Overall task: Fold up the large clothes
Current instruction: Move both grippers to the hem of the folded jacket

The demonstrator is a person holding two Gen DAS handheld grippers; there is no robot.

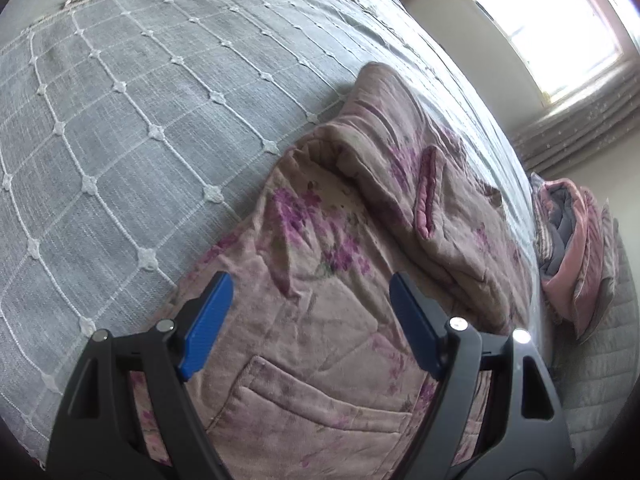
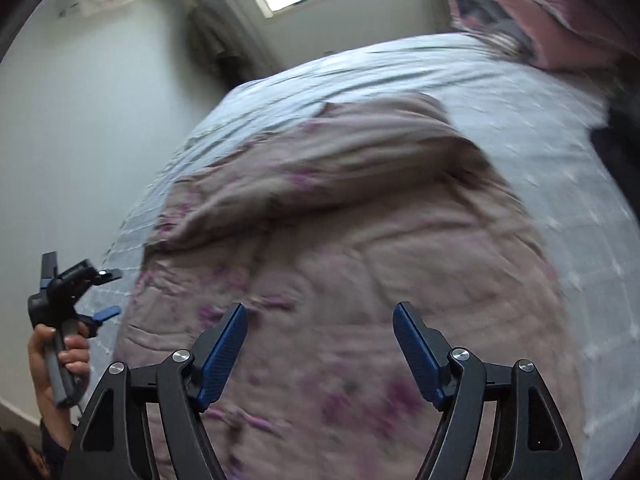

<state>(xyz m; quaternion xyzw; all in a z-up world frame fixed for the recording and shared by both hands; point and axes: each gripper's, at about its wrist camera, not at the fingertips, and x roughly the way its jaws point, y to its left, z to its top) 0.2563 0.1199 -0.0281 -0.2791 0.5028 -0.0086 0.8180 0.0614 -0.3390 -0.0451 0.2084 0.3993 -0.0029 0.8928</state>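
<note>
Blue-padded left tongs (image 1: 310,320) stand wide apart and empty, hovering just over the near hem of the quilted garment (image 1: 340,260). Right tongs (image 2: 320,348) are likewise spread and hold nothing; that view is motion-blurred, so fine detail is not readable.

Location of the work item: a pinkish-beige padded robe or jacket with purple flower print, lying on the bed (image 1: 120,128), on a grey coverlet with a white diamond grid. It lies toward the bed's window-side edge. A patch pocket (image 1: 316,404) shows directly below the left tongs. One sleeve (image 1: 430,196) appears already laid over the body.

Key relation: the garment's long axis runs straight away from both pairs of tongs, hem nearest, upper part farthest. In the right wrist view, the left tongs (image 2: 102,294) sit at the garment's left border, held by the left hand (image 2: 56,364), while the right tongs hang over the middle of the cloth.

Judgement: folding is partly done. The next grasp probably falls on the hem, each hand taking its own corner, to carry it up along the axis.

A folded pink-and-grey bundle (image 1: 572,248) lies beyond the window-side edge, well apart from the work.
</note>
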